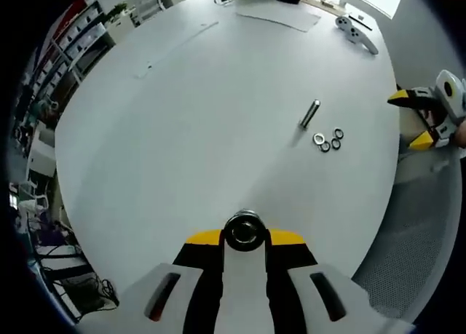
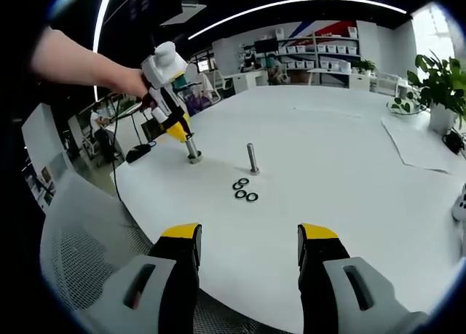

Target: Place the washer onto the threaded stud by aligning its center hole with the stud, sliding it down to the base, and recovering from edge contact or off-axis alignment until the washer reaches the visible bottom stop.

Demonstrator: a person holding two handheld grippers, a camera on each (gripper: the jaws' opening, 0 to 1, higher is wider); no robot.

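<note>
In the left gripper view, the threaded stud (image 1: 310, 113) stands upright on the white tabletop (image 1: 182, 130), with three washers (image 1: 328, 140) lying flat in a small cluster just beside its base; none is on the stud, so the placing itself has not begun and the whole of it, from picking a washer up to seating it at the bottom stop, looks to be left. The left gripper (image 1: 245, 236) has its yellow-tipped fingers closed on a short metal cylinder (image 1: 244, 231), seen end-on, well apart from the stud. At the right edge of this view the right gripper (image 1: 415, 119) comes in with its fingers spread and nothing between them. In the right gripper view, the right gripper (image 2: 247, 239) hovers over the near edge of the tabletop with its fingers wide apart and empty, the washers (image 2: 245, 189) ahead of it and the stud (image 2: 253, 159) just behind them. The left gripper (image 2: 180, 135), held in a hand (image 2: 127, 79), clamps the metal cylinder (image 2: 192, 150), whose lower end rests on the tabletop to the left of the stud.
</note>
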